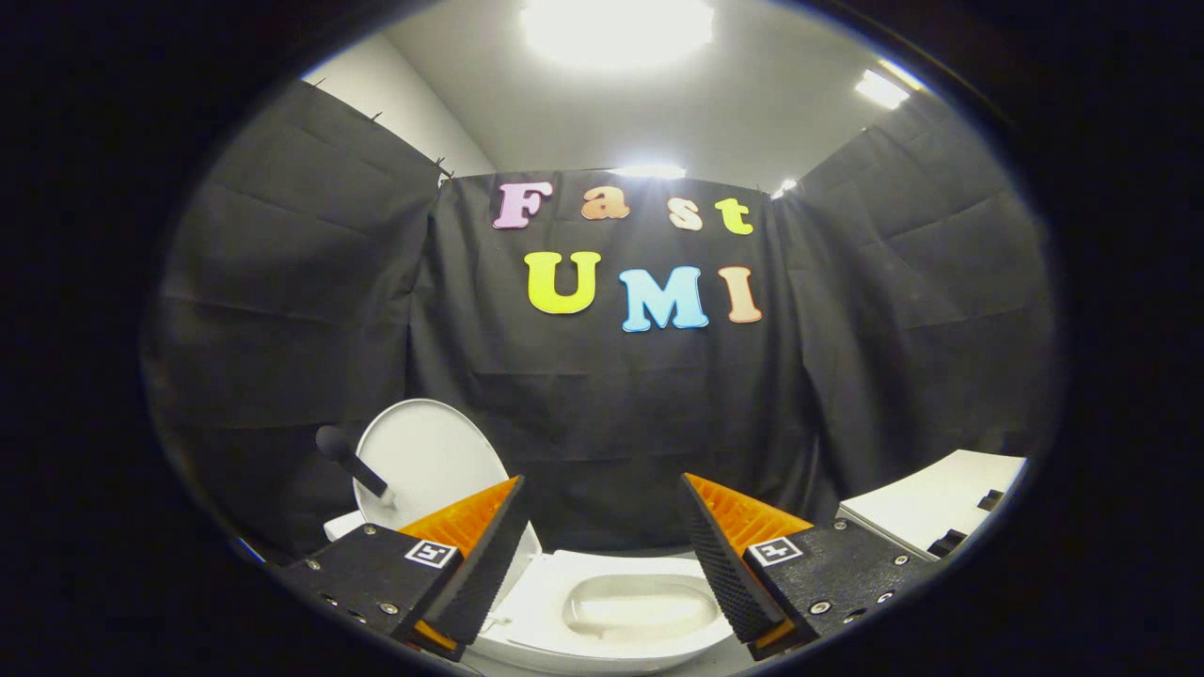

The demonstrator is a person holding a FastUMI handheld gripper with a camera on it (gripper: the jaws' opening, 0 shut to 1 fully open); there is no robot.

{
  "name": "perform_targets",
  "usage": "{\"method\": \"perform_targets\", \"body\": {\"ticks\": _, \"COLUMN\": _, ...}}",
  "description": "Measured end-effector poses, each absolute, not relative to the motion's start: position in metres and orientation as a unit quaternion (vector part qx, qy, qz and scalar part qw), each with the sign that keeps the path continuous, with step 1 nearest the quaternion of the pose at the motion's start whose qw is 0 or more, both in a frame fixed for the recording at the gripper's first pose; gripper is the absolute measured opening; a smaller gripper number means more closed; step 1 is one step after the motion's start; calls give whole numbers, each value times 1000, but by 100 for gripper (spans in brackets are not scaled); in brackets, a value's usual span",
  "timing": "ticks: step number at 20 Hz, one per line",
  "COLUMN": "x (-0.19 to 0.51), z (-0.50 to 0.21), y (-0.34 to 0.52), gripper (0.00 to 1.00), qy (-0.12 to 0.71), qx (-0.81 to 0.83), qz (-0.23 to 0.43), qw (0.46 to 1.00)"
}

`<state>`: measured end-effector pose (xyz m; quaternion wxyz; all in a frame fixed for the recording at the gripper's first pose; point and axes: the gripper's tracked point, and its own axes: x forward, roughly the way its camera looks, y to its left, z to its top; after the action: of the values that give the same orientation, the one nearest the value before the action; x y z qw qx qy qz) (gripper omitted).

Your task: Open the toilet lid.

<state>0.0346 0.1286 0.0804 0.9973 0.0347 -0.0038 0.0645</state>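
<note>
Below the gripper (602, 555), in the gripper view, the toilet (527, 625) sits with its bowl (632, 606) exposed between the two fingers (489, 555), which stand wide apart with nothing between them. The toilet lid (428, 461) stands raised behind and to the left of the bowl, leaning back toward the black cloth wall (611, 414), its pale inner face turned to the camera. A dark handle-like stub (350, 459) lies across the lid's left part; whether it is fixed to the lid or only stands in front of it cannot be told. To the right, beyond the right finger, a white box-like unit (941, 503) with dark slots sits apart from the toilet.

Judging from how the lid stands, the opening looks already done, and no hold is being taken. As a thing to handle, the lid appears to be a thin, rigid plastic shell, smooth and likely slippery, light enough to swing on its rear hinge with little force. The sensible place to take it would be the free front rim, farthest from the hinge, pinched on both faces or lifted from beneath. Let go short of its resting lean, it could fall back and slam on the bowl.
</note>
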Motion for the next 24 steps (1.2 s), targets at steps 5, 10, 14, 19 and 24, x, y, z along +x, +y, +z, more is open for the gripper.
{"method": "perform_targets", "body": {"ticks": 5, "x": 22, "z": 56, "y": 103, "gripper": 96, "qy": -10, "qx": 38, "qz": 40, "qw": 998}}
{"method": "perform_targets", "body": {"ticks": 10, "x": 10, "z": 29, "y": 88, "gripper": 96, "qy": 3, "qx": 23, "qz": 27, "qw": 999}}
{"method": "perform_targets", "body": {"ticks": 14, "x": 3, "z": 14, "y": 86, "gripper": 96, "qy": 3, "qx": 19, "qz": 27, "qw": 999}}
{"method": "perform_targets", "body": {"ticks": 19, "x": 1, "z": -1, "y": 80, "gripper": 96, "qy": 14, "qx": 18, "qz": 17, "qw": 1000}}
{"method": "perform_targets", "body": {"ticks": 24, "x": 0, "z": -7, "y": 79, "gripper": 96, "qy": 26, "qx": 17, "qz": 17, "qw": 999}}
